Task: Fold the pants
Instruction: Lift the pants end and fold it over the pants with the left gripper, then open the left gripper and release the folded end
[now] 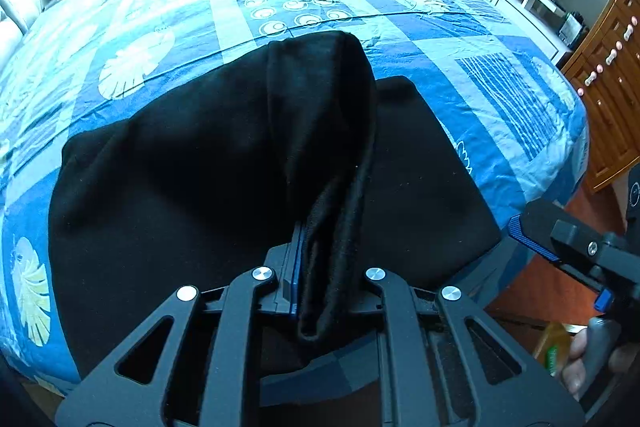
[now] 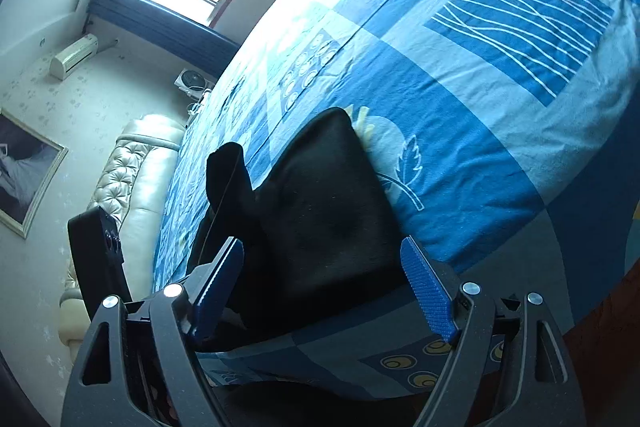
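Our left tongs (image 1: 316, 291) are clenched on a bunched fold of the black pants (image 1: 192, 179), and the cloth rises from between the fingers in a ridge running away from us. The rest of the pants lies spread on the bed (image 1: 460, 39), over its blue patterned sheet, to either side of and beyond these tongs. Our right tongs (image 2: 324, 287) are released, blue pads (image 2: 428, 291) wide apart and grasping nothing, hanging at the bed's edge with a flat corner of the pants just beyond them.
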A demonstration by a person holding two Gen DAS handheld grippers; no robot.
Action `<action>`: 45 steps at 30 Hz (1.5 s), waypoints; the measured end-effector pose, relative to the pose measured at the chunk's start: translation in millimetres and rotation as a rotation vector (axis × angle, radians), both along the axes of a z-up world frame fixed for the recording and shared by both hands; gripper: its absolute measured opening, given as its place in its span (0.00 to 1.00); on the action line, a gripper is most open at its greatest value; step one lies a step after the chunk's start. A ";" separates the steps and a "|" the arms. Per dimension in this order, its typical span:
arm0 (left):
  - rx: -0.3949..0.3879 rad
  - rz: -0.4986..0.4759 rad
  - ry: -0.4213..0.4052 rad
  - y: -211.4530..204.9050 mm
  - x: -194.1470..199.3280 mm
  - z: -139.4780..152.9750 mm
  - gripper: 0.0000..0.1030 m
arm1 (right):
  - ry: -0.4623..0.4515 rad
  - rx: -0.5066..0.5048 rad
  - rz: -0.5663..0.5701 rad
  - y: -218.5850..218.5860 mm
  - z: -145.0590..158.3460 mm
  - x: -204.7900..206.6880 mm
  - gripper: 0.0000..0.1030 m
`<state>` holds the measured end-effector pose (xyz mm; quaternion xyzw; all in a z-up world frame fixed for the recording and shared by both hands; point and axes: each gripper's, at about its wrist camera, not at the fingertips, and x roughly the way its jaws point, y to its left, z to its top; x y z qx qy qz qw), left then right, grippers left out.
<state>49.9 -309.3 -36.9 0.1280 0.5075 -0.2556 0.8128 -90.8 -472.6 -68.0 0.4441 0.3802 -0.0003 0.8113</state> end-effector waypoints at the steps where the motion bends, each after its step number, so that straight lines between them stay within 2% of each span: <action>1: 0.005 -0.001 -0.005 -1.1 -0.6 -0.4 0.12 | 0.001 0.001 0.002 0.2 -0.6 0.1 0.78; 10: 0.050 -0.009 -0.055 -9.3 -7.6 -2.4 0.14 | 0.005 -0.009 -0.007 -2.1 0.8 -1.1 0.78; 14: 0.000 -0.007 -0.056 -7.1 -10.7 2.9 0.22 | 0.012 -0.009 -0.025 -5.6 0.4 -1.5 0.78; 15: -0.014 -0.011 -0.057 -6.1 -12.7 6.0 0.28 | 0.011 -0.009 -0.028 -6.5 0.9 -2.1 0.78; 16: -0.032 -0.015 -0.058 -4.3 -15.6 11.0 0.40 | 0.010 -0.014 -0.030 -7.0 2.6 -3.0 0.78; 17: -0.053 -0.016 -0.060 -1.6 -18.9 17.1 0.45 | 0.009 -0.020 -0.031 -7.0 4.2 -3.9 0.78; 19: -0.123 -0.022 -0.075 9.7 -26.3 35.6 0.61 | 0.000 -0.027 -0.030 -7.1 8.7 -5.9 0.78; 20: -0.156 -0.026 -0.089 17.0 -30.0 45.6 0.64 | -0.003 -0.028 -0.029 -7.2 9.9 -5.8 0.78; 22: -0.206 -0.018 -0.140 37.9 -36.0 66.8 0.83 | -0.013 -0.031 -0.018 -5.6 14.2 -5.1 0.78; 23: -0.223 0.000 -0.169 50.7 -37.6 76.1 0.86 | -0.016 -0.033 -0.011 -3.9 15.8 -4.2 0.78; 26: -0.273 0.060 -0.225 98.3 -36.0 92.7 0.89 | -0.026 -0.024 0.026 3.7 19.8 1.0 0.78; 30: -0.257 0.153 -0.228 161.8 -25.2 85.7 0.89 | -0.011 -0.023 0.094 16.9 19.0 17.9 0.78; 32: -0.225 0.212 -0.205 190.4 -17.6 73.0 0.89 | 0.003 -0.032 0.135 25.8 16.1 30.7 0.78; 36: -0.214 0.291 -0.129 233.8 -12.0 46.7 0.89 | 0.051 -0.047 0.182 40.0 5.9 56.1 0.78; 40: -0.279 0.362 -0.035 262.1 -5.2 23.7 0.89 | 0.090 -0.066 0.201 49.0 -4.9 75.9 0.78; 45: -0.369 0.418 0.034 268.1 -1.2 6.6 0.89 | 0.107 -0.119 0.236 61.5 -6.4 91.8 0.78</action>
